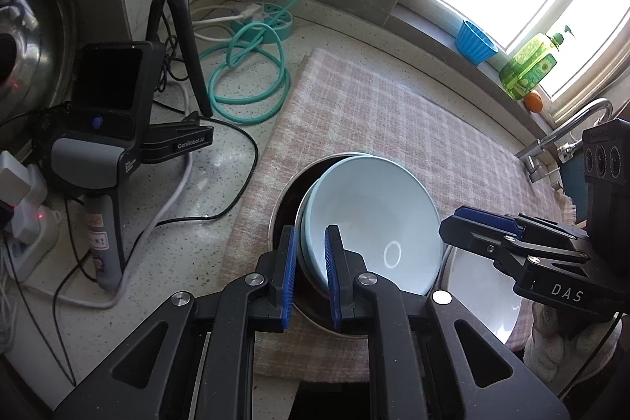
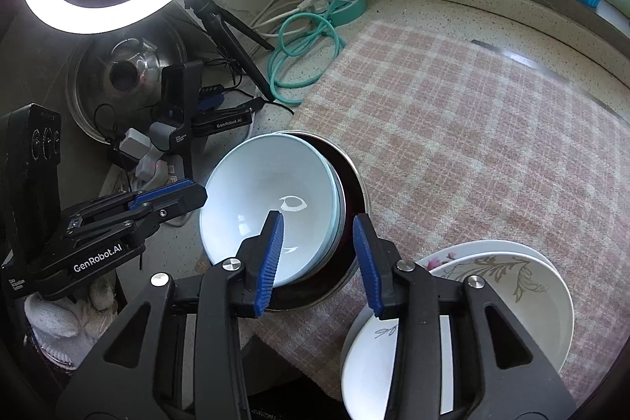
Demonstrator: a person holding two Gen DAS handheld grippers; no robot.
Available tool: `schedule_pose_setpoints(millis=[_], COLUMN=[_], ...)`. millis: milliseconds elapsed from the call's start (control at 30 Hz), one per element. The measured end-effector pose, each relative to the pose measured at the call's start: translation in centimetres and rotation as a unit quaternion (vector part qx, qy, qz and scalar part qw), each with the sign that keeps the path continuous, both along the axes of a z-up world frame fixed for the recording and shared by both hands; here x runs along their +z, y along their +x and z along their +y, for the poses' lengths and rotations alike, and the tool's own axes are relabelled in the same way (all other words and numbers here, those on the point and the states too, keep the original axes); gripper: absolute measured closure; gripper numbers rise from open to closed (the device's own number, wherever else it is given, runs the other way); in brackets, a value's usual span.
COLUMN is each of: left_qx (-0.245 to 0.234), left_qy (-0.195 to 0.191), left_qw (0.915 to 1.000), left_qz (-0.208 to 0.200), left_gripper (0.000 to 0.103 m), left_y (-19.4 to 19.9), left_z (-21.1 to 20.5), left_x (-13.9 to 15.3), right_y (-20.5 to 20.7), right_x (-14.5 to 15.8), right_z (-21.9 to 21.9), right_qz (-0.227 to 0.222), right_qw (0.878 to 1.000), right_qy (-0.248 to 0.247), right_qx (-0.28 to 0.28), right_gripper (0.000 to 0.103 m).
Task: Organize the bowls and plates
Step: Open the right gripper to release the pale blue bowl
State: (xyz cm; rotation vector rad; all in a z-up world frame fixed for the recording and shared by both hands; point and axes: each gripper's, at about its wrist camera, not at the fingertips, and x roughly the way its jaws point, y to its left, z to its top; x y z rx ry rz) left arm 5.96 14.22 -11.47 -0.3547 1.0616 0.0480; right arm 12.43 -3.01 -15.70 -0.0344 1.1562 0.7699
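Note:
Two nested light blue bowls (image 1: 374, 215) sit tilted inside a dark metal-rimmed bowl (image 1: 281, 207) on the pink checked cloth. My left gripper (image 1: 309, 274) is closed on the near rim of the blue bowls. The blue bowls (image 2: 271, 199) and the dark bowl (image 2: 350, 184) also show in the right wrist view. My right gripper (image 2: 319, 262) is open and empty, hovering above the dark bowl's near edge. A stack of white patterned plates (image 2: 512, 286) lies to its right; it also shows in the left wrist view (image 1: 480, 290).
The pink checked cloth (image 1: 393, 113) covers the counter. A spare gripper (image 1: 114, 128), tripod (image 1: 177, 18), teal cable (image 1: 252, 73) and power strips crowd the left. A blue cup (image 1: 474, 40), soap bottle (image 1: 531, 63) and tap (image 1: 567, 132) stand by the window.

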Motion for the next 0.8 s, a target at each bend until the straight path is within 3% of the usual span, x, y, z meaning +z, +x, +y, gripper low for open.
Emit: schedule_pose_setpoints(millis=[67, 133, 200, 333, 467, 800], left_qx=[0.009, 0.019, 0.027, 0.026, 0.029, 0.044], left_qy=[0.004, 0.012, 0.031, 0.062, 0.053, -0.030], left_qw=[0.9999, 0.9995, 0.9985, 0.9966, 0.9976, 0.9986], left_qz=[-0.008, -0.022, -0.037, -0.047, -0.034, -0.006], left_gripper=[0.084, 0.069, 0.068, 0.051, 0.051, 0.055], left_y=[-0.3, -0.7, -1.4, -2.1, -2.2, -2.1], left_z=[0.6, 1.2, 1.6, 1.7, 2.3, 3.4], left_x=[0.5, 1.0, 1.5, 1.7, 0.7, -2.1], right_y=[0.1, 0.4, 0.8, 1.5, 2.0, 1.9], right_x=[0.5, 1.0, 1.1, 0.6, -0.4, -1.8], right_z=[-0.7, -1.6, -2.5, -3.6, -4.3, -3.6], right_qz=[-0.012, -0.018, -0.021, -0.022, -0.009, 0.013], right_qw=[1.000, 1.000, 0.999, 0.999, 0.998, 0.998], right_qy=[0.003, 0.012, 0.020, 0.010, 0.004, 0.008], right_qx=[-0.007, -0.021, -0.032, -0.046, -0.056, -0.053], right_gripper=[0.053, 0.044, 0.040, 0.031, 0.031, 0.031])
